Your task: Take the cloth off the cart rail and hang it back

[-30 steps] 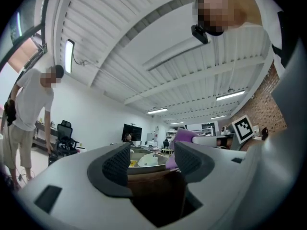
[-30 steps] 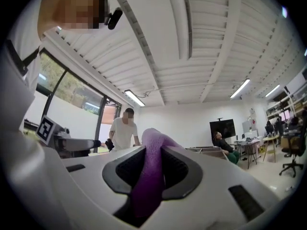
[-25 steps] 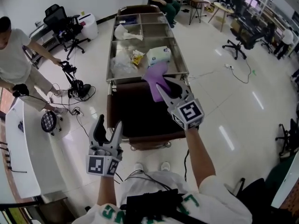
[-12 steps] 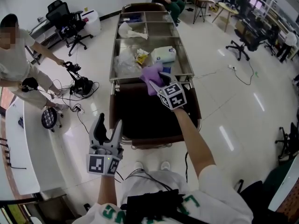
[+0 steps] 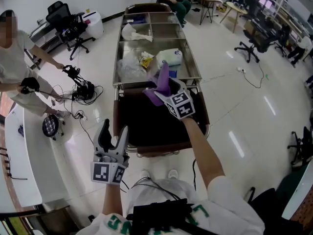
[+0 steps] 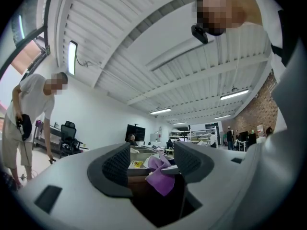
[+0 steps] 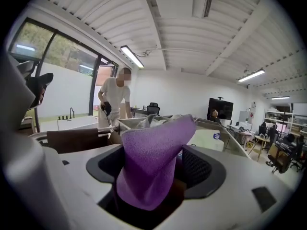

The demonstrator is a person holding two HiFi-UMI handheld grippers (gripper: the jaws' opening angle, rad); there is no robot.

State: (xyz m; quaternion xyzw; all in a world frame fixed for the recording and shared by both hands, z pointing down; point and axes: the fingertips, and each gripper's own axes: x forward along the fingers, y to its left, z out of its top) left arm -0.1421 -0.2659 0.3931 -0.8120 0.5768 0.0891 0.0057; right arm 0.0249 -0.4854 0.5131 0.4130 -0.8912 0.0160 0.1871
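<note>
A purple cloth stands bunched over the cart rail, one end sticking up and the rest drooping toward the dark bag below. My right gripper is at the rail with the cloth between its jaws. The jaws are opening and stand wide, and the pads do not press on the cloth. My left gripper hangs low near the cart's near end, open and empty. The left gripper view shows the cloth far off, beyond its jaws.
The steel cart top carries plastic bags, a blue-white pack and wrappers. A dark bag fills the cart's near end. A person stands left with cabled gear by an office chair. A white counter runs along the left.
My right gripper carried the cloth forward from over the dark bag to the rail, then spread its jaws. The left gripper stayed put.
</note>
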